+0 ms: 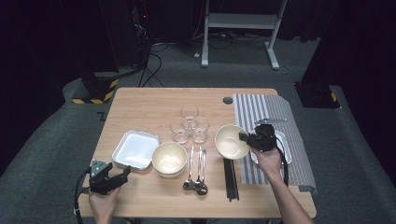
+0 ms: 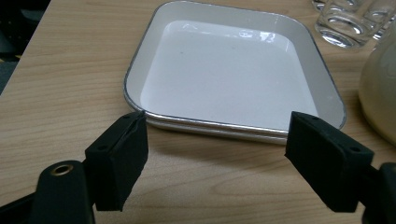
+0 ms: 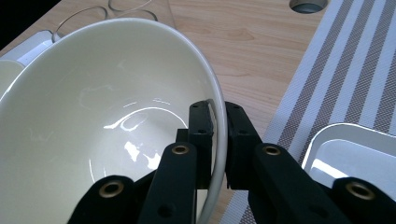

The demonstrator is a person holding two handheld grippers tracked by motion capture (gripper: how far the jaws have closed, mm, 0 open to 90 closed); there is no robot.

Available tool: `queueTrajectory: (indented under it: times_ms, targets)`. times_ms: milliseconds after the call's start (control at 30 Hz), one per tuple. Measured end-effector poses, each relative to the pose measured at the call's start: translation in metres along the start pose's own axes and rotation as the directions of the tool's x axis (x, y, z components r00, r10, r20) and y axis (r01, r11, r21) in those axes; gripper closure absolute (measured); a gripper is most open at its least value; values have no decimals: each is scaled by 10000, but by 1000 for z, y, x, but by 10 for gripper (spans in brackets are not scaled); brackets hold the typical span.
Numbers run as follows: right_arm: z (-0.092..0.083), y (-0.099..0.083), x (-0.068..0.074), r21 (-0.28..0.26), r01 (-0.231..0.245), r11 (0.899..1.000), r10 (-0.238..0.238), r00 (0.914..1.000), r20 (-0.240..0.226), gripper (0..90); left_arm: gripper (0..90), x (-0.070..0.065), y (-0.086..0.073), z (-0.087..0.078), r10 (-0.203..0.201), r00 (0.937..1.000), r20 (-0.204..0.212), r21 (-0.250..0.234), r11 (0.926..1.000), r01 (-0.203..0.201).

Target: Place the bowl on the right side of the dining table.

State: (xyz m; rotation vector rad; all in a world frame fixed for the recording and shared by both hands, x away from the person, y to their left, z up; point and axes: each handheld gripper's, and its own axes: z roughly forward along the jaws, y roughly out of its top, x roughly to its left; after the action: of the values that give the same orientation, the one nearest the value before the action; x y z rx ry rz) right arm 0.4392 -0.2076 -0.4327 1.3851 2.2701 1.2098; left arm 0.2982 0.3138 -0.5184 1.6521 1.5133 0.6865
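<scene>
While the work in hand is moving a bowl, entries run left to right.

Left gripper (image 1: pixel 112 178): jaws spread wide, nothing between them; low over the table (image 1: pixel 154 98), pointing at the tray's near rim.
Left tray (image 2: pixel 224 70): white, metal-edged, just beyond the left jaw tips; one here, and one more white tray (image 3: pixel 355 149) on the striped mat (image 1: pixel 261 109), under the right gripper; two in all.
Resting bowls (image 1: pixel 169 157): cream, right of the left tray; they look like a stack of two, though I cannot be sure.
Glasses (image 1: pixel 189 123): three, clustered.
Spoons (image 1: pixel 196 172): three, side by side.
Chopsticks (image 1: pixel 230 179): dark bundle, count unclear.
Held bowl (image 3: pixel 102 116): cream, tilted, rim pinched between the right jaws, body left of them, beside the mat's edge.
Right gripper (image 1: pixel 246 136): jaws nearly together, one pad inside the wall, one outside.
Handling: probably glazed ceramic, so stiff, slick, fairly heavy and breakable; a rim pinch lets it swing, so a deep bite over the wall seems best.
</scene>
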Motion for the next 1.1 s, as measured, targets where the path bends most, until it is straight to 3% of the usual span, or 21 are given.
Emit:
queueTrajectory:
  times_ms: [667, 1100]
  targets:
    - [-6, -3, -20, -120, -371, 9992, 375, 9984, 434, 833, 214, 2, -8, 10, -73, 9992, -388, 345, 9994, 87]
    - [-14, -10, -41, -142, -765, 9970, 775, 9928, 915, 833, 184, 0, -6, 16, -51, 9975, -703, 956, 9954, 118]
